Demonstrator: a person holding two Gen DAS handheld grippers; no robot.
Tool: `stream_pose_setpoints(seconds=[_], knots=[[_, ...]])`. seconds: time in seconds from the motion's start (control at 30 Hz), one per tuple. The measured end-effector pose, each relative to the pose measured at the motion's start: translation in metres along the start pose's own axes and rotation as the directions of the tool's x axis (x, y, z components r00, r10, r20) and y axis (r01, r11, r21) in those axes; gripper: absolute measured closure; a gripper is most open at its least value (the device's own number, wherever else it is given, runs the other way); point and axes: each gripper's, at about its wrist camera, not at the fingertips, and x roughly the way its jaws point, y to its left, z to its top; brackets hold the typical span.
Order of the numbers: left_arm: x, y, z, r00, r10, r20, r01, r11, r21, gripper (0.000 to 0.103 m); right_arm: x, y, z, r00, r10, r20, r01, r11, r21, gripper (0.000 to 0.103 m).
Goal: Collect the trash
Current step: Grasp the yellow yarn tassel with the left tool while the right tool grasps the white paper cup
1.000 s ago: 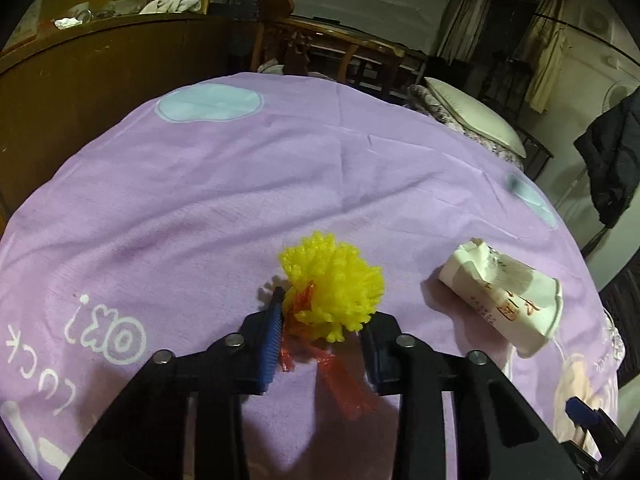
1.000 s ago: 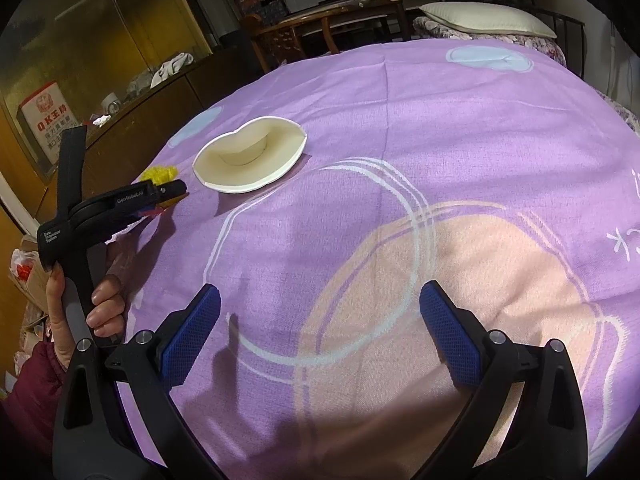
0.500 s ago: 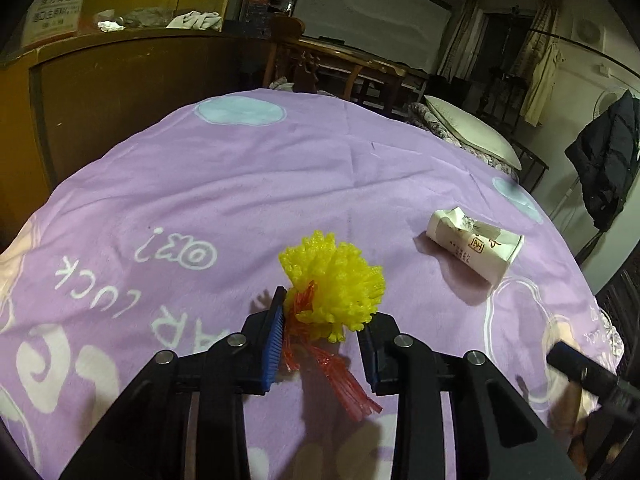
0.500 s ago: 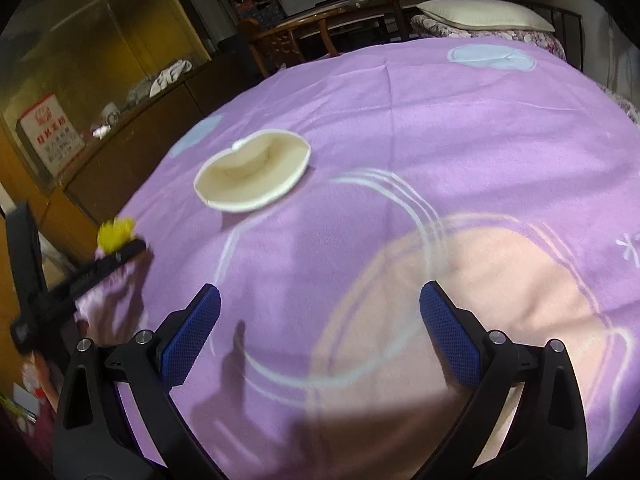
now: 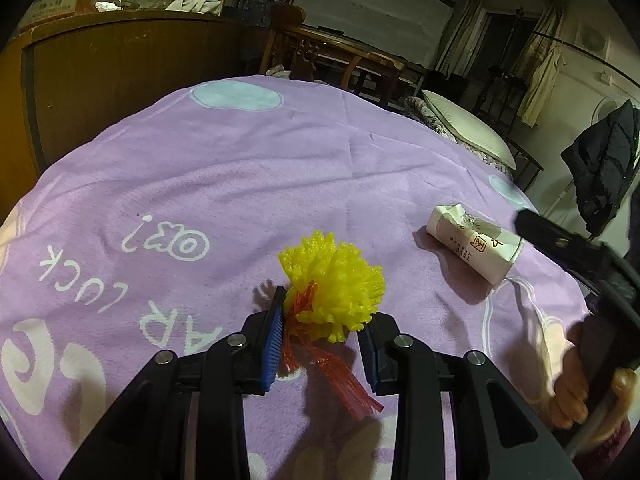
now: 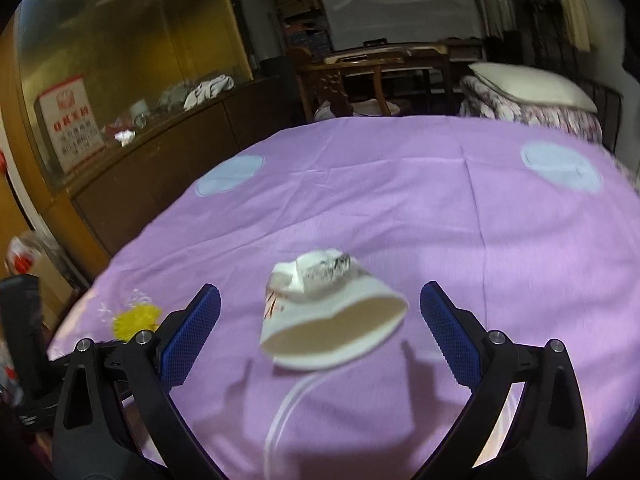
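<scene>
Yellow: 1 pom-pom (image 5: 334, 290); paper: 1 crushed cup (image 6: 332, 312).

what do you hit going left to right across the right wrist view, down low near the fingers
yellow foam net → left blue pad of the right gripper → crushed paper cup lying on its side on the purple sheet → right blue pad
</scene>
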Motion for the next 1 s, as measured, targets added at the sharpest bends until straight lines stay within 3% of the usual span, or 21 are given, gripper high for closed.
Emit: stream_pose_setpoints(seconds=[0.23,0.5,0.77,1.0], knots=[[0.002,0.004,0.0,1.0,-0.027,-0.012,0.026,0.999,-0.022,0.07,0.029,-0.005,-0.007,0.996,-0.001,-0.089,0.0,1.0,-0.013,0.007],[0.001,0.003,0.0,1.0,-0.028,-0.011,0.028,0.999,-0.015,0.069,0.033,-0.021,-0.01,0.995,0.044,-0.088,-0.035,0.994,0.101,0.007],[0.002,0.002,0.0,1.0,-0.026,-0.012,0.026,1.0,-0.014,0.069,0.028,-0.011,-0.01,0.996,0.066,-0.064,-0.063,0.997,0.035,0.007],[0.003,0.001,-0.001,1.0,-0.02,-0.013,0.02,1.0,-0.011,0.069,0.032,-0.013,-0.01,0.995,0.054,-0.081,-0.05,0.997,0.053,0.007]])
